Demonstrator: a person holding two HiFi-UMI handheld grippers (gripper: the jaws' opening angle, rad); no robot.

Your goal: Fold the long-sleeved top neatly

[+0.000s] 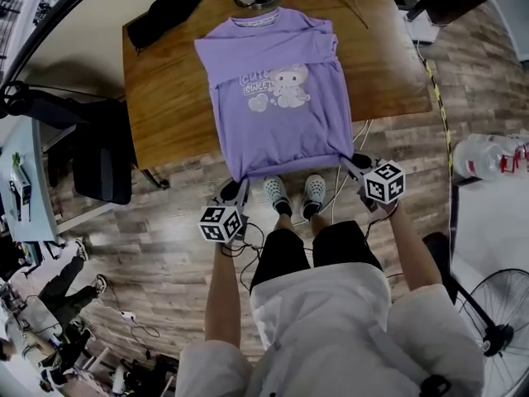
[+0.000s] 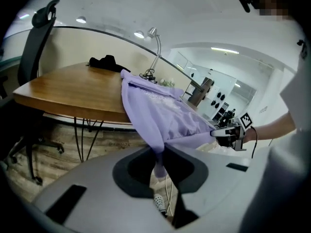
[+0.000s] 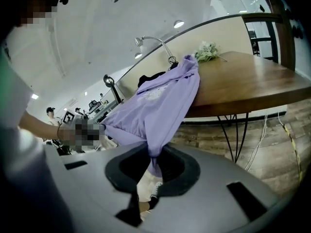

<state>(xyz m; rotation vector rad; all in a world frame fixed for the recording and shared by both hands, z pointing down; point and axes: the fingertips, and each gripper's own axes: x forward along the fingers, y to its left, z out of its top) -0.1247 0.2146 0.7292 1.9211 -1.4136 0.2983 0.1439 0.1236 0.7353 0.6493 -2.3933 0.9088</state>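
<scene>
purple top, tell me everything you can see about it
The purple top is soft lilac fabric with a cartoon print and pale lettering on the chest. It lies front up on the wooden table, collar farthest away, sleeves folded across the upper chest. Its hem hangs past the near edge, one corner pinched by the left gripper, the other by the right gripper.

The purple top [image 1: 277,131] reads "CUTE SWEET".
</scene>
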